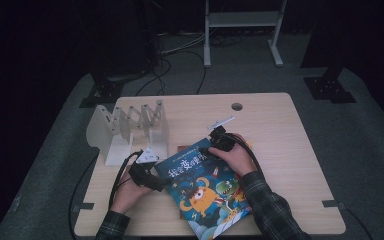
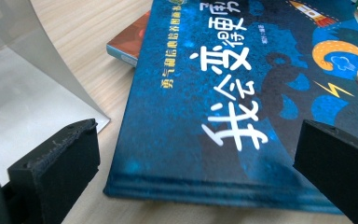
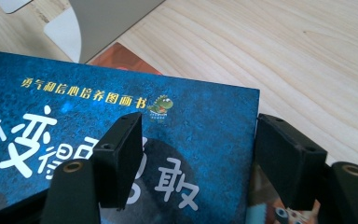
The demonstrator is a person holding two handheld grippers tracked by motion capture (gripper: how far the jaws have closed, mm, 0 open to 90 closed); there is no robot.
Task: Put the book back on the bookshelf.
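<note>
A blue picture book [image 1: 205, 192] with a cartoon monster lies tilted on the wooden table [image 1: 280, 130], on top of a second, orange-edged book [image 2: 128, 44]. My left gripper [image 1: 155, 180] is at the blue book's left edge. In its own view the left gripper [image 2: 196, 154] stands wide open, level with the book's spine edge [image 2: 205, 186] and not touching it. My right gripper [image 1: 215, 145] is at the book's far corner. There the right gripper [image 3: 198, 126] is partly open, with one jaw over the cover [image 3: 74, 112] and the other just past the book's side edge.
A white folding book rack [image 1: 130, 130] stands at the table's left, close behind the left gripper; its pale end plate [image 2: 18, 93] is beside the left jaw. A round cable hole [image 1: 237, 106] sits near the far edge. Bare wood [image 3: 284, 56] lies to the right of the book.
</note>
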